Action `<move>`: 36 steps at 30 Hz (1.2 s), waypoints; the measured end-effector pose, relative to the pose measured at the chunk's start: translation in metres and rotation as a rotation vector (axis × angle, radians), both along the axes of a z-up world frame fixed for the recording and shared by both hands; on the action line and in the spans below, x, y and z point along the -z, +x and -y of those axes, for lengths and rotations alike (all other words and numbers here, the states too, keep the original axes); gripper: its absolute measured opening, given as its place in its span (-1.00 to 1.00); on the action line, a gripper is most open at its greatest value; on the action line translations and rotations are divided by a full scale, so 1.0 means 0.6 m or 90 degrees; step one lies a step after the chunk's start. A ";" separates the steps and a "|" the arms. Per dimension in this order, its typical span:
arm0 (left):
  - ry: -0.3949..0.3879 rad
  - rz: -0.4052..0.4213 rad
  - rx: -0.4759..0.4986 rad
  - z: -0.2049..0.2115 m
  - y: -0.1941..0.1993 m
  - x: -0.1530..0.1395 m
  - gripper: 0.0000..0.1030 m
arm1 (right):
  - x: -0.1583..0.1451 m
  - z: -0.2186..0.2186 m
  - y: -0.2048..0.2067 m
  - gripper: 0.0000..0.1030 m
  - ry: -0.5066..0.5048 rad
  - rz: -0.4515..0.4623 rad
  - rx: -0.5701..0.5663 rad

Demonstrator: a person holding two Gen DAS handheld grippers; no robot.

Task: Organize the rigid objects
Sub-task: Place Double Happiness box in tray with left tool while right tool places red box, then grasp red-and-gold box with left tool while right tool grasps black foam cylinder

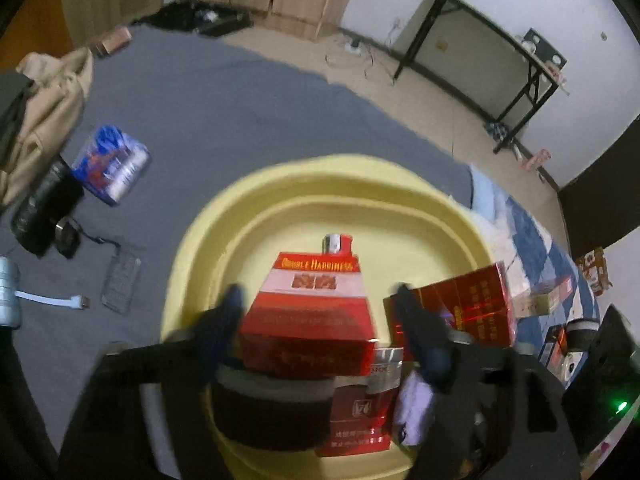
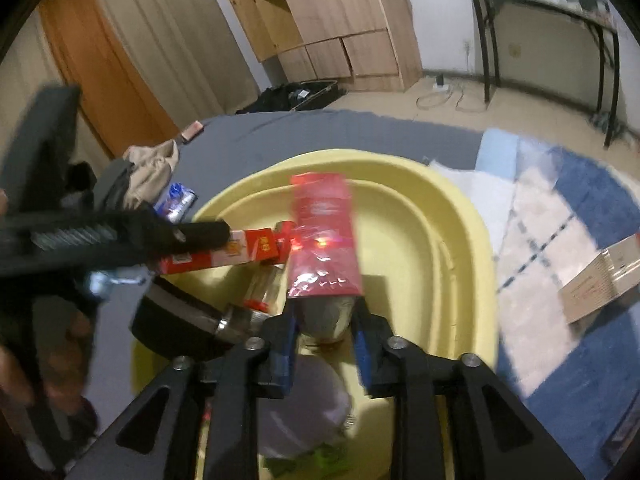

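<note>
A yellow basin (image 1: 192, 248) (image 2: 452, 232) sits on a grey sheet. My left gripper (image 1: 320, 308) is open around a red Double Happiness carton (image 1: 312, 312) that lies over the basin; the fingers stand a little apart from its sides. My right gripper (image 2: 324, 308) is shut on a shiny dark red box (image 2: 324, 236) and holds it upright above the basin; it also shows in the left wrist view (image 1: 468, 304). The left gripper (image 2: 200, 236) shows in the right wrist view beside the carton (image 2: 224, 254). A black round tin (image 1: 272, 412) and smaller red packs (image 1: 356, 420) lie in the basin.
A blue and white pack (image 1: 110, 168), a black bottle (image 1: 44, 204), a clear case (image 1: 122, 280) and a cable (image 1: 52, 300) lie on the sheet to the left. Beige clothing (image 1: 44, 112) is at far left. A blue checked cloth (image 2: 560, 216) with a cardboard box (image 2: 600, 280) is right.
</note>
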State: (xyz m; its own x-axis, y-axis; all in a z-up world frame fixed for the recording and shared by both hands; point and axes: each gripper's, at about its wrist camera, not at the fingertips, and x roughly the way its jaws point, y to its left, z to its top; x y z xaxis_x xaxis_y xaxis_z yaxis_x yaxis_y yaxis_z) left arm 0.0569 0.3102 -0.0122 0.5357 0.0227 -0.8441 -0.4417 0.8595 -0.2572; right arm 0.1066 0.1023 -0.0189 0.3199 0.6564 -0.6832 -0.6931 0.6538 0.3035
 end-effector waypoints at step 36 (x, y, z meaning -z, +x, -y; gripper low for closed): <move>0.151 -0.025 0.487 0.536 0.100 0.068 1.00 | -0.002 0.486 0.218 0.93 0.003 -0.150 0.348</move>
